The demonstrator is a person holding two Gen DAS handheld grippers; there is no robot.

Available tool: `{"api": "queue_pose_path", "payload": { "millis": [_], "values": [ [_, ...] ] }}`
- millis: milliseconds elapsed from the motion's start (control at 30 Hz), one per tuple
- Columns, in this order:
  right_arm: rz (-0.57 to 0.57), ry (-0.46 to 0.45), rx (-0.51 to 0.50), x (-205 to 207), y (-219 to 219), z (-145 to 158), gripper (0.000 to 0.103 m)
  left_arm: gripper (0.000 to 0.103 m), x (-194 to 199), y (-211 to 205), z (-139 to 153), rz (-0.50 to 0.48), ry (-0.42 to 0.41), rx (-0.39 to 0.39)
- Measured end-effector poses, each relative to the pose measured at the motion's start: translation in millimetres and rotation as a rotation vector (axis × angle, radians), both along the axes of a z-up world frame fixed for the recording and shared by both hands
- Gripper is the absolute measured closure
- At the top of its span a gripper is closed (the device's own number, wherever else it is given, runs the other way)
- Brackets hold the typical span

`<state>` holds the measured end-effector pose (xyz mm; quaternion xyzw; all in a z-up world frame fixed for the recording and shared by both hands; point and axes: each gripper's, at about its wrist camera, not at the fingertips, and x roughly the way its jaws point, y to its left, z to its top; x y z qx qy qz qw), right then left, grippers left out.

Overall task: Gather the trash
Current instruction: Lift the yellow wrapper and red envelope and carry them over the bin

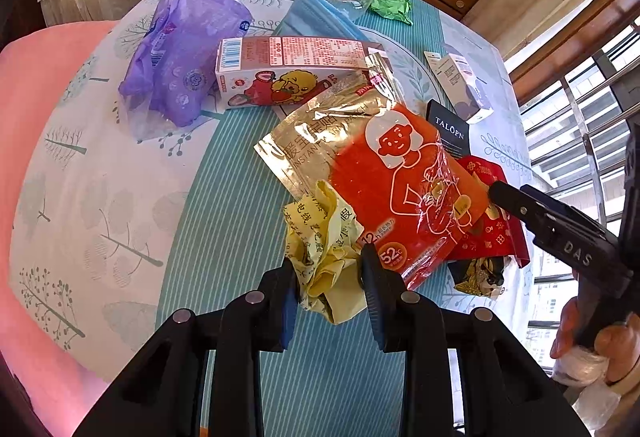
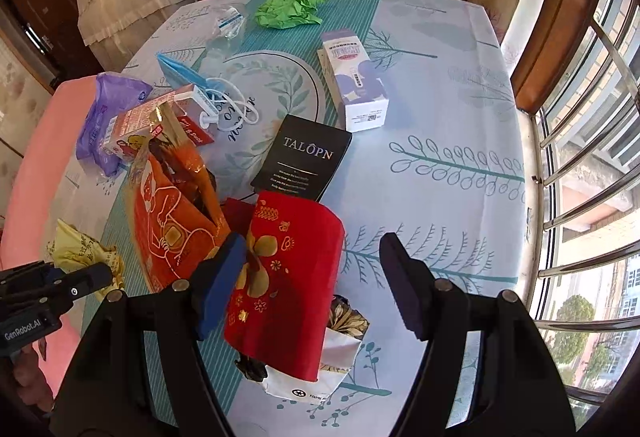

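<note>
Left gripper [image 1: 329, 277]: jaws narrowed, pinching the crumpled yellow paper [image 1: 324, 249], seemingly lifted for collecting.
Right gripper [image 2: 312, 277]: jaws wide, gripping nothing, above the red packet [image 2: 288, 277].
Orange warm-patch pouch [image 1: 408, 189]: touching the yellow paper, partly over the red packet.
Table [image 2: 440, 173]: strewn with more litter beyond the pouch.

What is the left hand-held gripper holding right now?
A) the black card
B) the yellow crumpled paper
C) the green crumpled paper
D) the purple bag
B: in the left wrist view the left hand-held gripper has its two fingers pressed on either side of the yellow crumpled paper, while the green paper, black card and purple bag lie apart on the table.
</note>
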<state>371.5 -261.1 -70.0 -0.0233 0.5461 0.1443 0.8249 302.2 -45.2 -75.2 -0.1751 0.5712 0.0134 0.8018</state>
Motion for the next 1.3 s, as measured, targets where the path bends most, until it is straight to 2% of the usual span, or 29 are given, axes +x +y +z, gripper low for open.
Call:
{"api": "queue_pose_path", "payload": {
  "millis": [167,300,333,433,667,933,1300],
  "values": [
    [-0.065,0.123,0.052,22,-1,-13,0.036,0.074,1,-2,-1,0.001,0.005,0.000],
    [-0.071,0.179,0.054,32,5,-20,0.036,0.074,1,-3,-2,0.005,0.010,0.001],
    [-0.065,0.176,0.054,32,6,-20,0.037,0.074,1,-3,-2,0.005,0.010,0.002],
    [-0.039,0.147,0.074,30,8,-13,0.062,0.074,0,-2,-3,0.011,0.011,0.003],
    [0.004,0.079,0.146,17,-2,13,0.079,0.074,0,-3,-1,0.008,0.008,0.002],
    [0.007,0.001,0.265,0,-14,67,0.082,0.074,-7,-7,19,-0.022,-0.027,-0.002],
    [0.007,-0.087,0.369,-51,-7,138,0.083,0.074,-39,-11,77,-0.117,-0.121,0.003]
  ]
}}
